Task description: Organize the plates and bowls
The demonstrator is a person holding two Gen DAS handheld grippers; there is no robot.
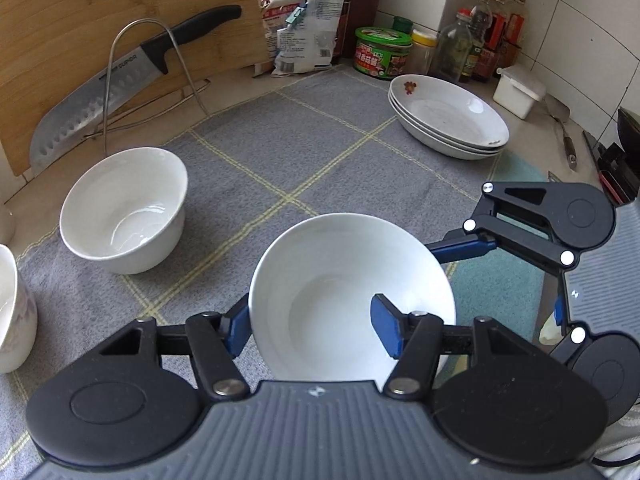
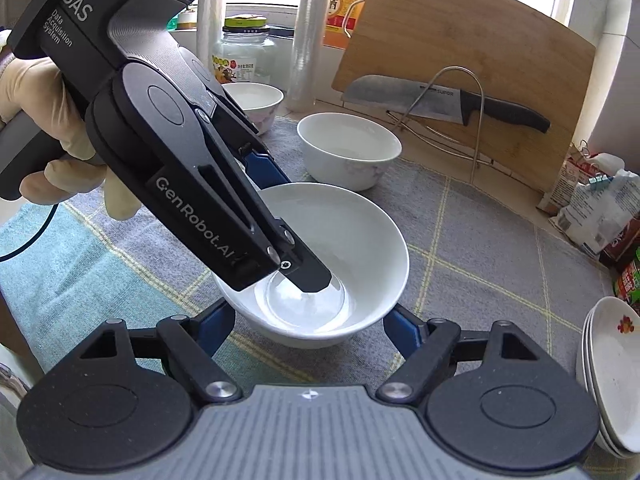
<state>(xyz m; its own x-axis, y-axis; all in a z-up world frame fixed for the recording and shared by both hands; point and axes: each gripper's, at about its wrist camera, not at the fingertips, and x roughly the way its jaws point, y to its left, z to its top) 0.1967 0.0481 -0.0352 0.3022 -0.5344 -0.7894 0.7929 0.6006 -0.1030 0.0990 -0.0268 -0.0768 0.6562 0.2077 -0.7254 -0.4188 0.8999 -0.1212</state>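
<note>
left hand-held gripper (image 1: pixel 312 330) pinches upright bowl (image 1: pixel 344 280) rim; right hand-held gripper (image 2: pixel 308 326) wide.

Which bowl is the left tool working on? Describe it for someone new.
On the grey checked cloth, nearest the cameras, sits a plain white bowl. Unlike the empty bowl by the knife rack, the left tool straddles its rim, one finger inside.

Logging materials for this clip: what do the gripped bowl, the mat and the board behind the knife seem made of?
Bowl: likely glazed ceramic or porcelain; plain white, glossy, with window glare inside. Mat: woven fabric by its look; matte grey, fuzzy texture, thin yellow grid lines. Board: wood or bamboo; tan with straight grain, satin surface. The left gripper pinches the bowl's rim.
</note>
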